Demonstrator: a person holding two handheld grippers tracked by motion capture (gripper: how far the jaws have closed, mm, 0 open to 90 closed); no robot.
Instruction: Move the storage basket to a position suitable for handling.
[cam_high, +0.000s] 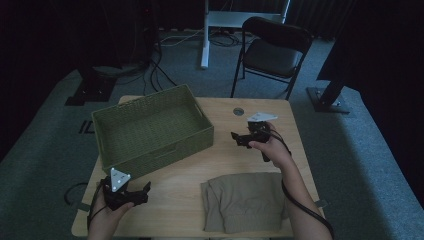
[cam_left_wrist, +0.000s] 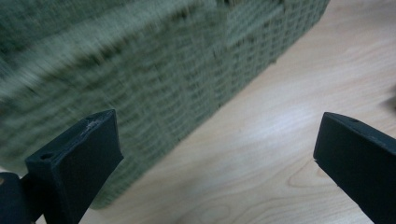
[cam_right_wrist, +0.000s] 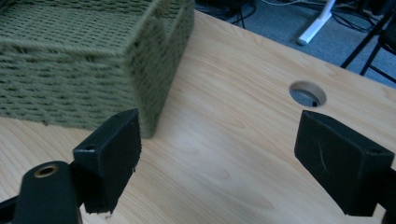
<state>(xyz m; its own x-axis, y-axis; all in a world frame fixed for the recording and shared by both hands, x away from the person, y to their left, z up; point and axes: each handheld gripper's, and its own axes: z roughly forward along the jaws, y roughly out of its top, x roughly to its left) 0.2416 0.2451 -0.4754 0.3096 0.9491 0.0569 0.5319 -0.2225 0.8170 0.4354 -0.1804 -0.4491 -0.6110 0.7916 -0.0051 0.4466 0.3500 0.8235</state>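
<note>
Folded cloth (cam_high: 245, 201) lies untouched at table's (cam_high: 240, 165) near edge. Basket (cam_high: 150, 127) at far-left corner holds nothing. Left gripper (cam_high: 137, 192) and right gripper (cam_high: 239, 138): jaws apart, empty. Packing not begun, I judge.

On the table (cam_high: 235, 167) there is one green basket (cam_high: 150, 129) at the far left and one folded beige cloth (cam_high: 243, 201) at the near right. There are two grippers: one left gripper (cam_high: 136, 191) and one right gripper (cam_high: 240, 138). The table has one round hole (cam_high: 238, 111). Behind it stands one black chair (cam_high: 272, 50).
</note>
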